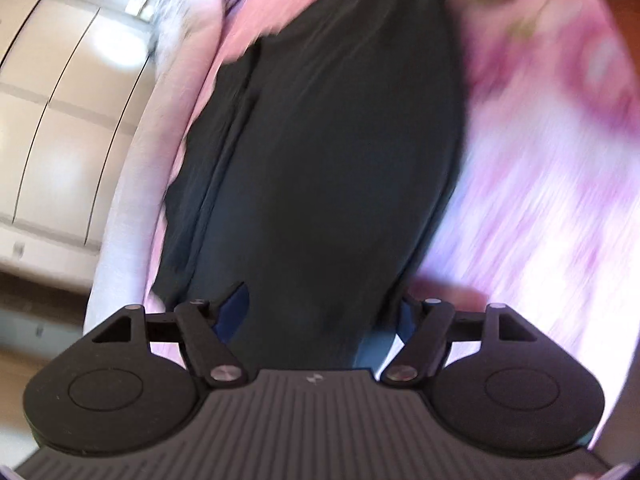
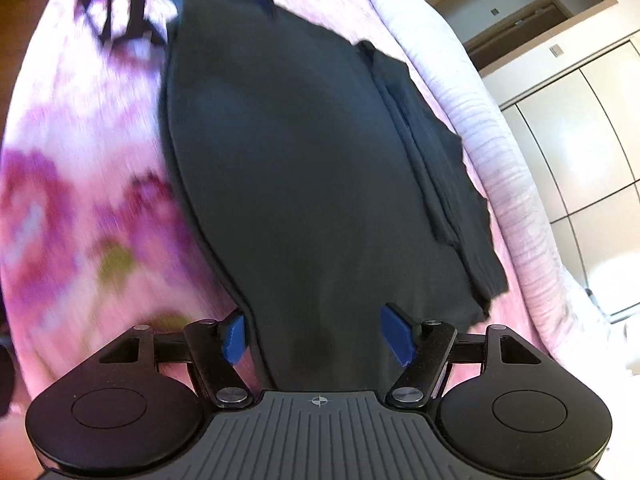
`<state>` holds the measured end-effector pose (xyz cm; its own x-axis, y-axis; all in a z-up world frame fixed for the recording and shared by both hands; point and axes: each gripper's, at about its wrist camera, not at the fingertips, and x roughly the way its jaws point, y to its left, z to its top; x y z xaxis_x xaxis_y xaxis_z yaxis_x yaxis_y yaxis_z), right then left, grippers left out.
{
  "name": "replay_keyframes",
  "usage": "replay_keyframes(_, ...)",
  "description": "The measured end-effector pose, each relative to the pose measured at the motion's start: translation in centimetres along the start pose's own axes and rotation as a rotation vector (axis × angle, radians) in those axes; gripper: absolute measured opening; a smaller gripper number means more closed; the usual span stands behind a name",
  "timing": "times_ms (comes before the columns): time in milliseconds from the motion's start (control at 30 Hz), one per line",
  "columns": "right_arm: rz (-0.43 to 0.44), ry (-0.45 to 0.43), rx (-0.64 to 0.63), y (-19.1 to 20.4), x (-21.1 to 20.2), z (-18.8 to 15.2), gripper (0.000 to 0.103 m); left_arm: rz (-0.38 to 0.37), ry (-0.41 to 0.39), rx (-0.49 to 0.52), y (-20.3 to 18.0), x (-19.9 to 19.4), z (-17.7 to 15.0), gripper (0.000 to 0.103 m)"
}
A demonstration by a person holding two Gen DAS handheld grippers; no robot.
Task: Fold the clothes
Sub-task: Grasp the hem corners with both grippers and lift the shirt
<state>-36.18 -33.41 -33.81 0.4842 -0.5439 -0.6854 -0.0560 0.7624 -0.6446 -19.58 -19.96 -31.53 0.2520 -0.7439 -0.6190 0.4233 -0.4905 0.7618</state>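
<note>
Right wrist view: our dark garment point(image 2: 304, 168) lies flat on the pink floral bedspread point(image 2: 80, 184).
Our right gripper point(image 2: 320, 338) straddles the garment's near end, blue pads unclenched; the left gripper point(image 1: 316, 316) likewise spreads over its opposite end, released.

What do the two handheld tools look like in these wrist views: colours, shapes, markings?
Both match: matte black ribbed body, two round black side discs, black linkage arms with silver pivot pins, blue finger pads. Left tool; right tool, whose small crosshair mark sits on the body.

Garment point(image 2: 304, 168) flat on bedspread point(image 2: 80, 200)
</note>
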Motion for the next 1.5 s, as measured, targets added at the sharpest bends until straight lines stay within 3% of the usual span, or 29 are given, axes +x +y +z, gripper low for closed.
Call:
replay_keyframes(133, -0.043, 0.071, -0.002, -1.2, 0.3, -2.8, 0.068, 0.01, 0.123, -0.019, 1.5, 1.4, -2.6, 0.042)
replay_keyframes(200, -0.05, 0.094, -0.003, -1.8, 0.4, -3.8, 0.068, -0.001, 0.116, -0.002, 1.6, 1.9, -2.3, 0.033)
replay_keyframes(267, -0.05, 0.106, -0.01, -2.2, 0.4, -4.6, 0.067, -0.017, 0.108, 0.018, 1.6, 2.3, -2.0, 0.017)
replay_keyframes(300, -0.047, 0.108, -0.019, -2.3, 0.3, -4.7, 0.064, -0.03, 0.108, 0.024, 1.6, 2.5, -1.9, 0.013)
replay_keyframes(367, -0.029, 0.125, -0.028, -2.6, 0.4, -4.7, 0.042, -0.046, 0.109, 0.032, 1.6, 2.9, -1.5, 0.006)
replay_keyframes(433, -0.009, 0.141, -0.033, -2.9, 0.7, -4.9, 0.029, -0.053, 0.11, 0.027, 1.2, 2.1, -2.0, 0.005)
replay_keyframes(467, 0.003, 0.147, -0.033, -2.9, 0.7, -5.0, 0.014, -0.054, 0.112, 0.024, 0.7, 1.5, -2.3, 0.004)
replay_keyframes(533, 0.029, 0.152, -0.034, -2.9, 0.4, -5.2, 0.004, -0.054, 0.108, 0.027, 0.5, 0.2, -2.8, 0.004)
replay_keyframes(900, 0.124, 0.098, -0.072, -3.3, -6.7, -6.0, 0.002, -0.062, 0.119, -0.024, 2.0, -6.5, -2.9, 0.002)
replay_keyframes(1267, 0.349, 0.138, -0.042, -2.0, -19.1, -8.0, 0.002, -0.281, 0.191, -0.054, 0.7, -17.1, -1.8, 0.002)
replay_keyframes(1433, 0.308, 0.1, -0.025, -7.2, -19.7, -6.8, 0.002, -0.263, 0.189, -0.107, 7.1, -15.9, -0.5, 0.003)
replay_keyframes(1500, 0.263, 0.082, -0.031, -10.5, -18.3, -5.7, 0.002, -0.272, 0.185, -0.158, 11.6, -13.0, -0.1, 0.003)
